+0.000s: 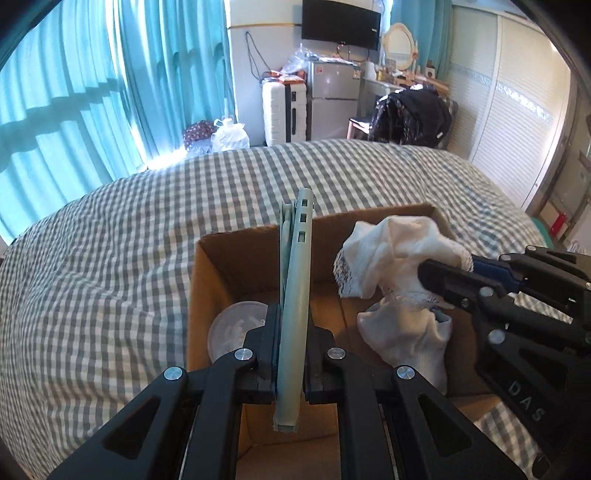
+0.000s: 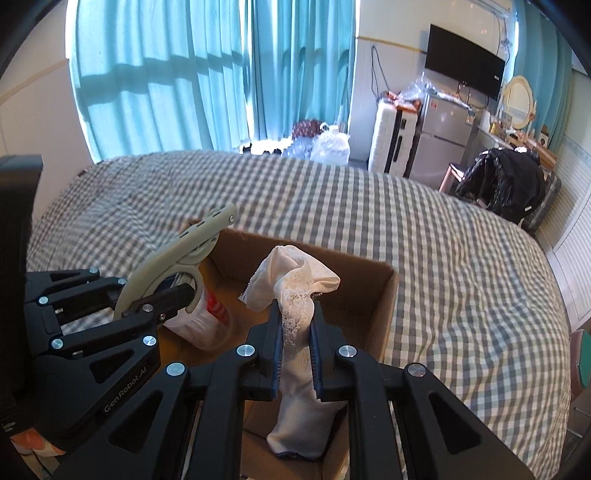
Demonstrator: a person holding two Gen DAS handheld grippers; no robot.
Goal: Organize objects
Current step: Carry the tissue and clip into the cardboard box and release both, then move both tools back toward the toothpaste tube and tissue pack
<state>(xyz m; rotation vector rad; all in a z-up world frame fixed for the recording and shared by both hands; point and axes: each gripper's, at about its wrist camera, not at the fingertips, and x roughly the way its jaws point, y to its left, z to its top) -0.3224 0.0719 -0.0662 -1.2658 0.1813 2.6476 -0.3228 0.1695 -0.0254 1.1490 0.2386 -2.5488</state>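
The cardboard box [image 1: 255, 258] sits on the bed [image 1: 110, 258]; in it, at the left, lies a lidded plastic container [image 1: 231, 328]; the hanger [image 1: 295, 295] stands over the box's left half, the sock [image 1: 391, 266] over its right; a suitcase [image 1: 283, 112] and fridge [image 1: 332, 98] stand behind the bed.

Teal curtains [image 1: 110, 85] fill the upper left. At top centre a black television [image 1: 340, 23] hangs above a small grey fridge [image 1: 333, 98] and a white suitcase [image 1: 282, 112]. Dark clothes [image 1: 412, 116] heap on a chair, centre right.
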